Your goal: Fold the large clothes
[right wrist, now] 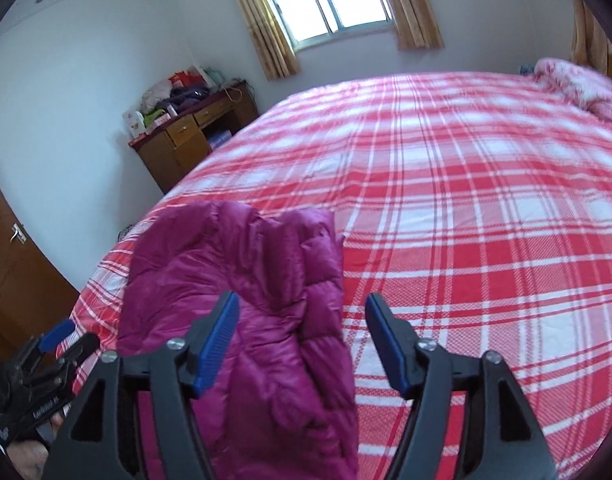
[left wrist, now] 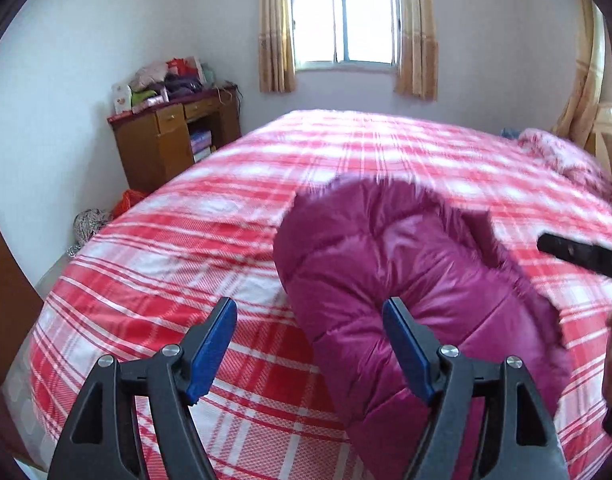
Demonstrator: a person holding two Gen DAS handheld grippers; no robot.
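Observation:
A magenta puffer jacket [left wrist: 405, 280] lies bunched and partly folded on the bed with the red and white plaid cover [left wrist: 186, 240]. My left gripper [left wrist: 309, 312] is open and empty, above the jacket's left edge. In the right wrist view the jacket [right wrist: 242, 288] lies at the near left of the bed [right wrist: 485, 220]. My right gripper [right wrist: 302, 308] is open and empty, above the jacket's right edge. The left gripper shows at the lower left of the right wrist view [right wrist: 62, 340]. The right gripper's black body pokes in at the right edge of the left wrist view [left wrist: 581, 254].
A wooden desk [left wrist: 174, 136] piled with clothes and boxes stands by the far left wall. A window with tan curtains [left wrist: 345, 20] is behind the bed. A pink floral pillow [left wrist: 565, 156] lies at the bed's far right. A brown door [right wrist: 22, 264] is at left.

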